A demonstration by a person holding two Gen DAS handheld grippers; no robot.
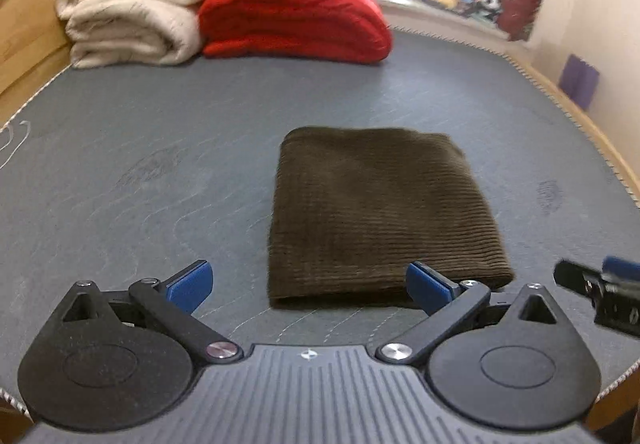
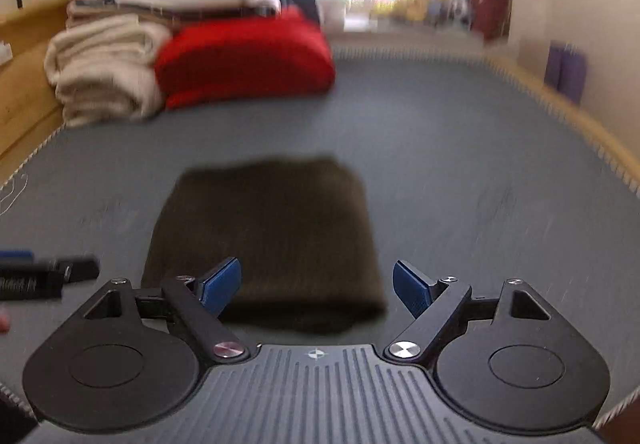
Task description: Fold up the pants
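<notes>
On the bed, folded pants look sharp from the left, blurred from the right; both tools, left and right, are spread, empty.

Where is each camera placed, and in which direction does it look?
Left wrist: on the left claw, open, looking down across the grey mat; folded brown pants lie ahead to the right.
Right wrist: on the right claw, open; pants ahead to the left.
Both show the red blanket and each other's claw.
</notes>
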